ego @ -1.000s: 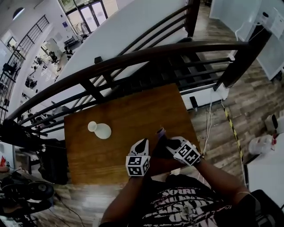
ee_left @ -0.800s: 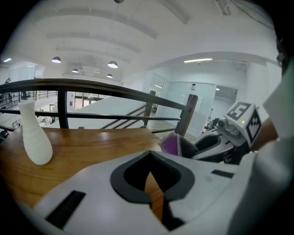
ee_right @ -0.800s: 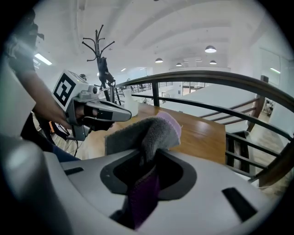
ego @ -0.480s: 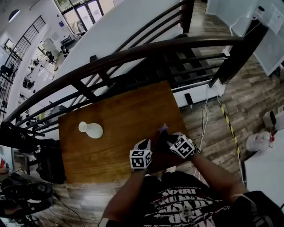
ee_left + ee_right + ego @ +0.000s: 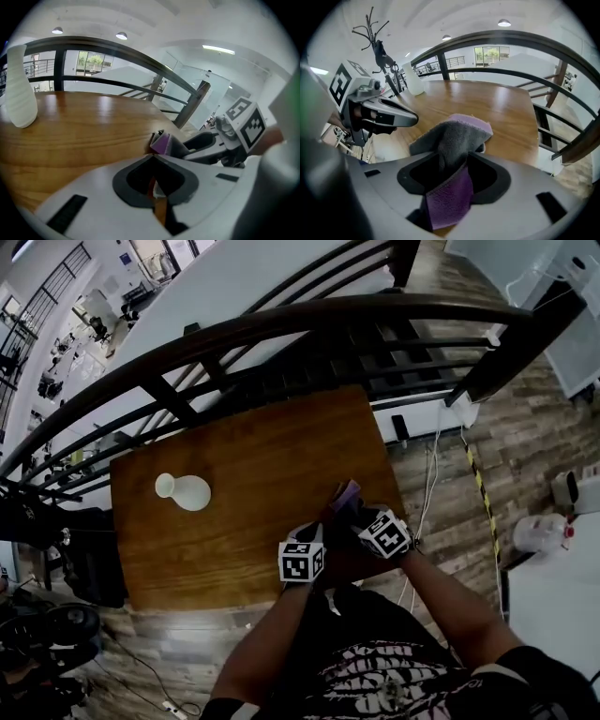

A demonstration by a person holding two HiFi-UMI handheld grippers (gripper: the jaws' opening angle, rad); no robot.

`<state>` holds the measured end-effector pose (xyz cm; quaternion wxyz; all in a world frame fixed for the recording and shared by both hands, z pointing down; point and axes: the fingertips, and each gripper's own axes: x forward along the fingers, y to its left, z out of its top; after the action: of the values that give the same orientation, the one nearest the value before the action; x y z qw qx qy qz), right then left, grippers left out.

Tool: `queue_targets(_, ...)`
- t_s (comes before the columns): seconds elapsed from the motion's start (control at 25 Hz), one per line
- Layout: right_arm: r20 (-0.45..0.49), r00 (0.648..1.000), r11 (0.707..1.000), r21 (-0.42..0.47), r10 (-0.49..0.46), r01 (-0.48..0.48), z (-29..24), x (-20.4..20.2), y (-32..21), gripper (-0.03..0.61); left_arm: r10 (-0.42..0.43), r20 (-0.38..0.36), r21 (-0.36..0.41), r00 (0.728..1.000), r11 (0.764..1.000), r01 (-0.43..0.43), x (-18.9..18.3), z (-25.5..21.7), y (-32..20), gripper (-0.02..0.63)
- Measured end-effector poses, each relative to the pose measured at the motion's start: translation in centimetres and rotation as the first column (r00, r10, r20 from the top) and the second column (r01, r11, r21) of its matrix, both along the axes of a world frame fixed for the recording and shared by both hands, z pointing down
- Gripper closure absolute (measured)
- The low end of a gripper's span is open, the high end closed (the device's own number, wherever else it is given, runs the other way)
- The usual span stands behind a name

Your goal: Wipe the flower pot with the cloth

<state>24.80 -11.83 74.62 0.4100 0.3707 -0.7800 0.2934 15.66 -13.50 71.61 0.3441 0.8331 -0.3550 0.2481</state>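
Note:
The flower pot (image 5: 184,491) is a white vase-shaped pot lying at the left of the wooden table (image 5: 253,446); the left gripper view shows the pot (image 5: 19,89) far left. Both grippers are at the table's front right, far from it. A purple and grey cloth (image 5: 345,493) sits between the jaws of my right gripper (image 5: 353,510). Those jaws have just been opening, and the cloth (image 5: 457,136) stands loosely bunched in the gap, low over the wood. My left gripper (image 5: 317,529) is beside it, jaws nearly together with nothing between them, close to the cloth (image 5: 164,143).
A dark curved railing (image 5: 281,343) runs along the table's far side. The table's right edge (image 5: 398,512) is just beyond my right gripper, with plank floor, cables and a white container (image 5: 539,532) below. A coat rack (image 5: 377,42) stands behind the pot.
Both grippers have come down together toward the table's front right, carrying the cloth lower. The pot has not moved on the table.

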Motion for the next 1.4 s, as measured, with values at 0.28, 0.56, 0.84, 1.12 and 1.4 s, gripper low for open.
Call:
queue_targets(0.28,0.048,0.999,0.996,0.089,0.018,-0.022,-4.9,-0.3,-0.4,0.394,-0.037,-0.029,0.024,0.999,0.999,0.037,-1.4,-3.0,-0.6,0.615)
queue_targets(0.56,0.117,0.992,0.967,0.241,0.053,-0.08,-12.6,-2.3,-1.3,0.535,-0.103,-0.061,0.119,0.993,0.987,0.109,-3.8,-8.6,-0.9,0.615)
queue_targets(0.84,0.271,0.962,0.851,0.5,0.024,-0.162,-18.9,-6.7,-1.5,0.58,-0.136,-0.092,0.42,0.987,0.893,0.162,-6.4,-15.9,-0.8,0.615)
queue_targets(1.12,0.321,0.944,0.757,0.636,-0.081,-0.152,-23.9,-10.4,-2.0,0.58,-0.236,-0.076,0.591,0.969,0.772,0.234,-10.2,-20.9,-1.1,0.615)
queue_targets(1.4,0.326,0.938,0.759,0.639,-0.116,-0.128,-24.1,-13.1,-1.8,0.58,-0.283,-0.096,0.583,0.954,0.761,0.284,-12.8,-21.1,-0.4,0.615)
